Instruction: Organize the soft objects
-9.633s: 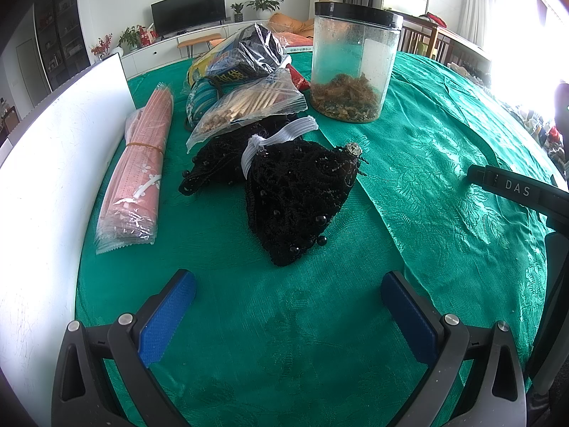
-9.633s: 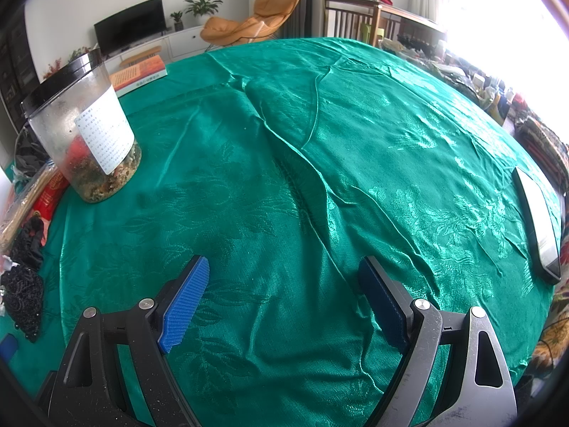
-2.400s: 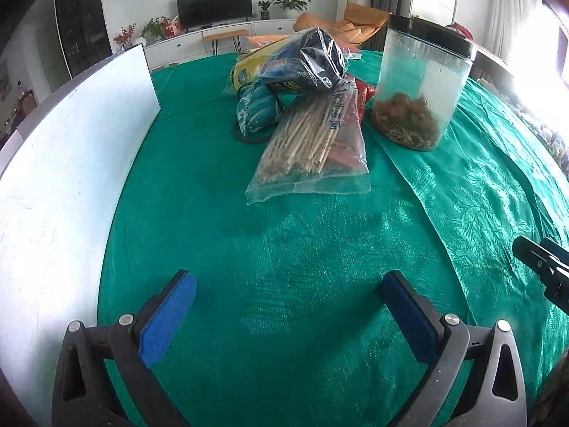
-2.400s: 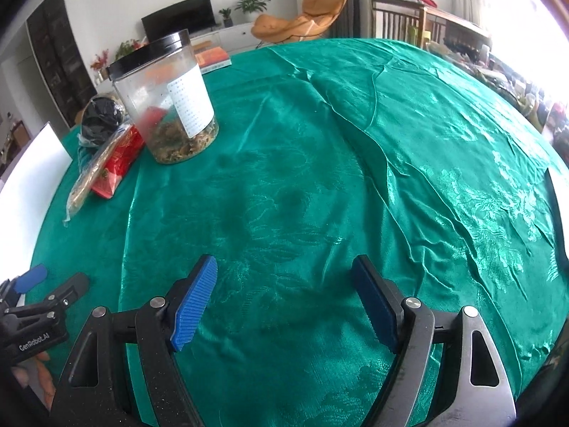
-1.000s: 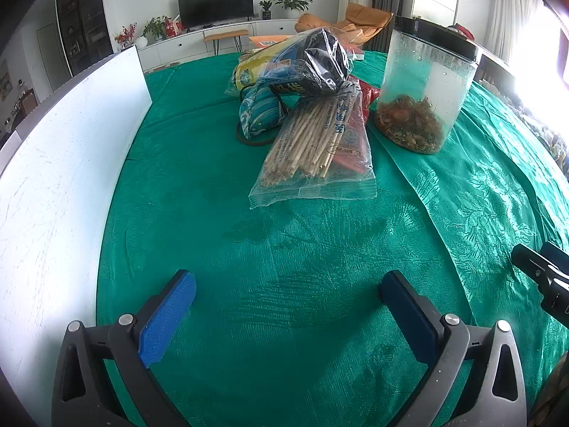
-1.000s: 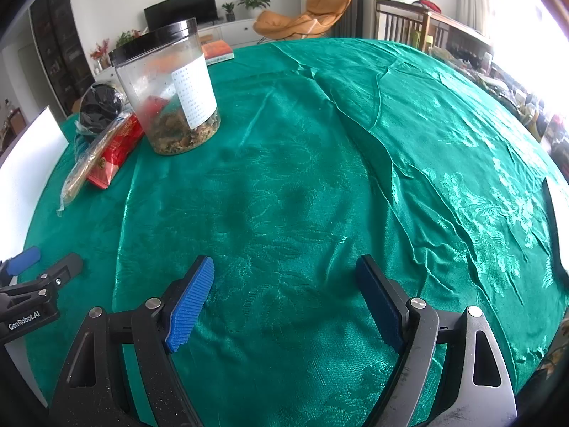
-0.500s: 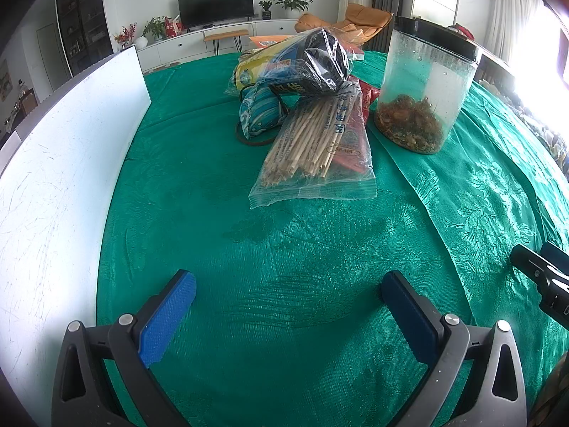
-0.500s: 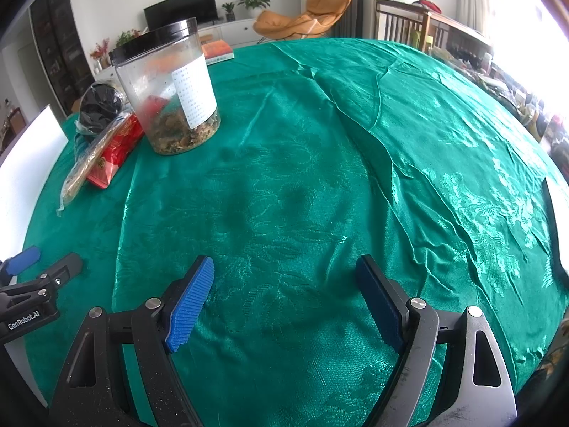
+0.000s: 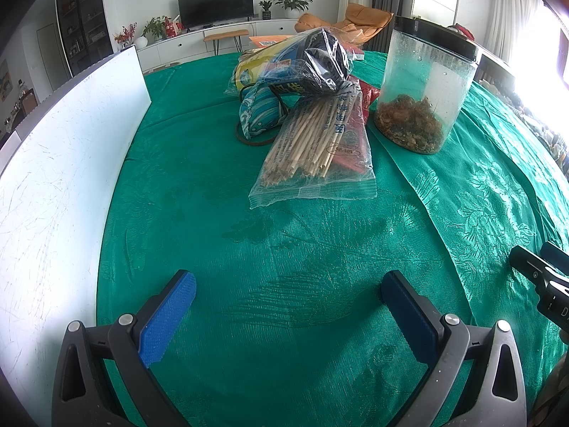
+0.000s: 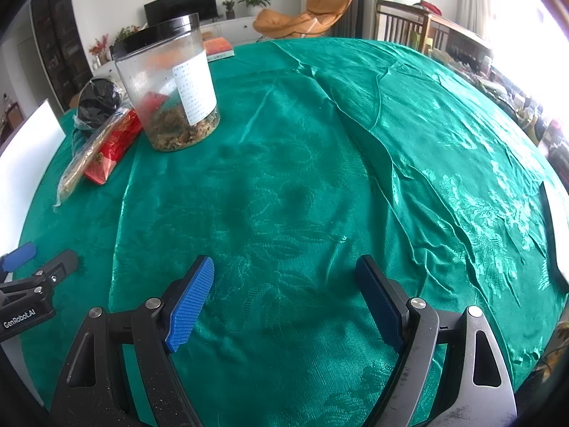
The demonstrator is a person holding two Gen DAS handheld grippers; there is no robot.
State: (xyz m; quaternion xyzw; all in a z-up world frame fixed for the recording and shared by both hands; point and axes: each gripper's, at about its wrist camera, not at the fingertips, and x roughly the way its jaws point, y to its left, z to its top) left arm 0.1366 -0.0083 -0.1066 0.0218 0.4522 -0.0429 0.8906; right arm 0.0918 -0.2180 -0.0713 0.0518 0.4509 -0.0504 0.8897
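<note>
Green cloth [image 9: 320, 249] | both claws (left [image 9: 288, 306], right [image 10: 284, 299]) released | chopstick bag [image 9: 313, 149] clearest from left wrist

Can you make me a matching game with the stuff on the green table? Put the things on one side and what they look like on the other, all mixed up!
Things:
1. jar
2. bag of sticks
3. white board
4. left gripper

Descriptions:
A. open, holding nothing, over bare green cloth
B. see-through, black lid, brown bits at the bottom
C. standing along the table's left edge
D. clear, lying flat, leaning up against the pile of bags

Pairs: 1-B, 2-D, 3-C, 4-A
</note>
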